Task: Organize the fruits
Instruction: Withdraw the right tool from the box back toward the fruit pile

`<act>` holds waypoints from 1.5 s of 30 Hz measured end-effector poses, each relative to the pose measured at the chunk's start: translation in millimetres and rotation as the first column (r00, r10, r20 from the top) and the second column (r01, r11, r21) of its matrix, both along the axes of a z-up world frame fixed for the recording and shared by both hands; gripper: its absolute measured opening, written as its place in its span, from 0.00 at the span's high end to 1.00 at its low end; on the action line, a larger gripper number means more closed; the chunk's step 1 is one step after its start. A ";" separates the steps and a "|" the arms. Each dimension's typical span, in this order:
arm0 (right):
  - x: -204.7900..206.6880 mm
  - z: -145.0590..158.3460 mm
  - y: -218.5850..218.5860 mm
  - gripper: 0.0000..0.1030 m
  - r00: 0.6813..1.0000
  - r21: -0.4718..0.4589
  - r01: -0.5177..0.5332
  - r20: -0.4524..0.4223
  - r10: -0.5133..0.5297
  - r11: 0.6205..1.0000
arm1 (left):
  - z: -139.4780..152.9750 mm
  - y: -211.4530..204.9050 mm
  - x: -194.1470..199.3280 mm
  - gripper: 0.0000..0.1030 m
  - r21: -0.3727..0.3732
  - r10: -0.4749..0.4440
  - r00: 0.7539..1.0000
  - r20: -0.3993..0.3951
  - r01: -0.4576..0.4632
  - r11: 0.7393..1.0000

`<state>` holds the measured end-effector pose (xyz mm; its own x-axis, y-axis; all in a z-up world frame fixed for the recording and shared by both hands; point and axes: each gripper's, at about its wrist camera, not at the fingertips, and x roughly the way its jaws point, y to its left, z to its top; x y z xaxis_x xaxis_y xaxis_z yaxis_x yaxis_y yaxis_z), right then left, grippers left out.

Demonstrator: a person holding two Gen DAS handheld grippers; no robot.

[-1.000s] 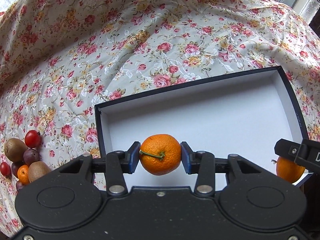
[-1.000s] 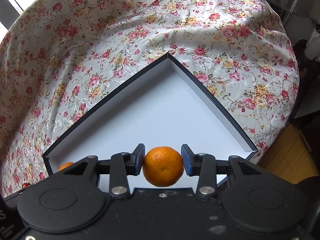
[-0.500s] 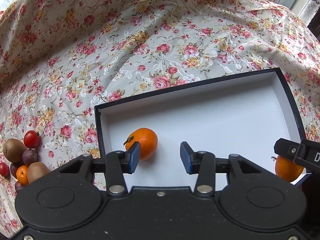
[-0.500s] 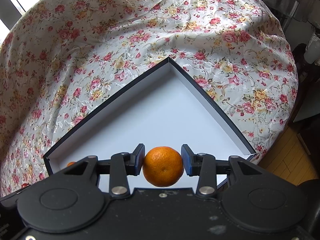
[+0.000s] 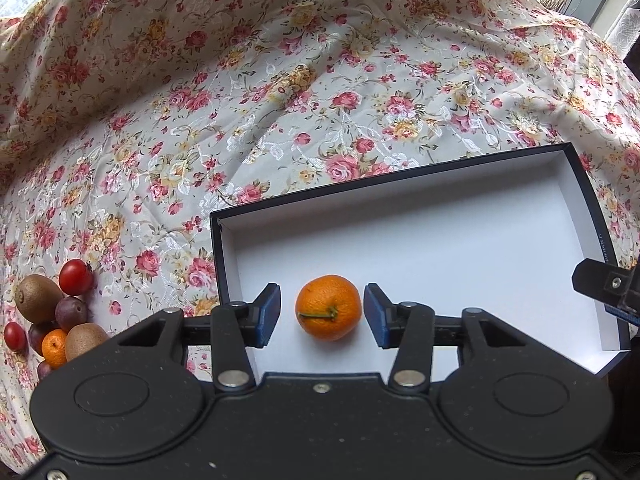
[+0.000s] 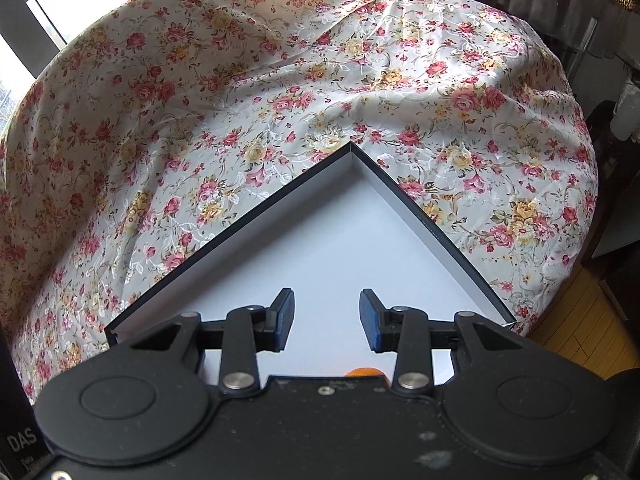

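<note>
Both grippers spread over box, neither pinching fruit.

Left gripper [image 5: 322,316]: blue pads [image 5: 267,314] apart, clear gaps either side of tangerine [image 5: 328,307] sitting stem-up on white floor of box [image 5: 576,172], near its left wall. Right gripper [image 6: 327,320]: parted over box floor, nothing between; orange sliver [image 6: 362,372] at housing edge, mostly hidden. Fruit pile [image 5: 50,312] far left on floral cloth [image 5: 280,80], partly cut off by gripper body.
</note>
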<state>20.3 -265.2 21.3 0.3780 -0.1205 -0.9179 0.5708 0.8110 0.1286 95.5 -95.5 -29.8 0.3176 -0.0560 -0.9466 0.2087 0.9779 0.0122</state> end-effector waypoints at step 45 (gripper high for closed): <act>89.1 -53.8 288.6 0.62 0.898 0.135 -0.409 -0.116 0.424 0.903 | -1.1 343.1 25.4 0.46 0.060 0.536 0.844 0.023 -0.536 0.842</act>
